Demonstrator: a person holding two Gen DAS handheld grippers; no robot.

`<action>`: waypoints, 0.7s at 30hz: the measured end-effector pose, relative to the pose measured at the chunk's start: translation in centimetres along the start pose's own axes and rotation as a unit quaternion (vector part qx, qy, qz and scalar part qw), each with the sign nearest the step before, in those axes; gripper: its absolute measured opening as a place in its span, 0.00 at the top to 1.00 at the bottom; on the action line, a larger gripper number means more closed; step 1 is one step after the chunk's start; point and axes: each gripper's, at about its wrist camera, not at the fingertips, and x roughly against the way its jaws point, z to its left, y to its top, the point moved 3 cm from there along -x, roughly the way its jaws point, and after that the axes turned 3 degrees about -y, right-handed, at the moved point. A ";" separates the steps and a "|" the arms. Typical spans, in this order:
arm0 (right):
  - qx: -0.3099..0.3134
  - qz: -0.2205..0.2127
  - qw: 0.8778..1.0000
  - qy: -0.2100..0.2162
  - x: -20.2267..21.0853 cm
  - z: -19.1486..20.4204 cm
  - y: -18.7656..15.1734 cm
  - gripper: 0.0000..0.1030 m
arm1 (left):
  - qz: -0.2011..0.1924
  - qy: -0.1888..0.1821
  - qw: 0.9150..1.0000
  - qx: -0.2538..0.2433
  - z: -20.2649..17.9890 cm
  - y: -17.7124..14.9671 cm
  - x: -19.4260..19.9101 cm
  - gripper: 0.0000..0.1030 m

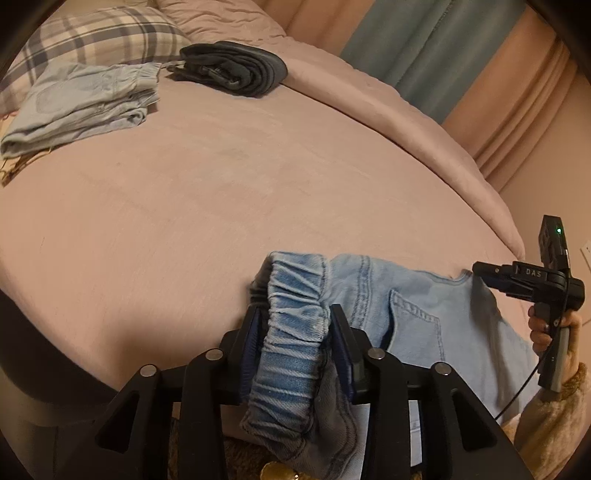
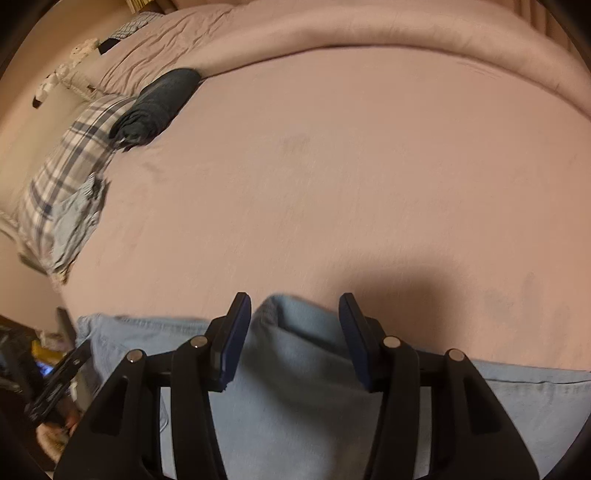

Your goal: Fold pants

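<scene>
Light-blue denim pants [image 1: 417, 317] hang stretched between my two grippers over the near edge of the pink bed [image 1: 221, 184]. In the left wrist view my left gripper [image 1: 297, 310] is shut on the bunched elastic waistband [image 1: 295, 343], which fills the gap between its blue pads. To the right, my right gripper [image 1: 478, 271] pinches the far side of the pants, held by a hand in a fuzzy sleeve [image 1: 554, 406]. In the right wrist view my right gripper [image 2: 294, 299] has a fold of the pants [image 2: 295, 387] bulging up between its pads.
Folded light-blue pants [image 1: 77, 107] and a folded dark pair [image 1: 232, 70] lie at the far left by a plaid pillow [image 1: 107, 37]. A rolled pink duvet [image 2: 369, 29] runs along the far side. Curtains [image 1: 424, 48] hang beyond the bed.
</scene>
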 end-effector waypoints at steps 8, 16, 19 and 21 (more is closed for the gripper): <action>0.032 0.009 0.999 0.009 -3.0 2.6 -0.7 0.92 | -0.029 -0.012 0.999 -0.005 -0.2 0.1 1.6 0.64; 0.001 -0.013 1.000 0.014 -2.7 2.5 0.7 0.93 | -0.006 0.009 1.000 -0.024 -0.3 0.2 0.2 0.62; -0.009 -0.001 1.000 -0.001 -4.9 1.9 0.2 0.93 | 0.000 0.028 0.999 -0.027 -0.3 0.3 0.0 0.54; -0.021 -0.008 1.000 0.001 -5.2 1.5 0.2 0.93 | 0.003 0.035 0.999 -0.024 -0.2 0.3 -0.1 0.52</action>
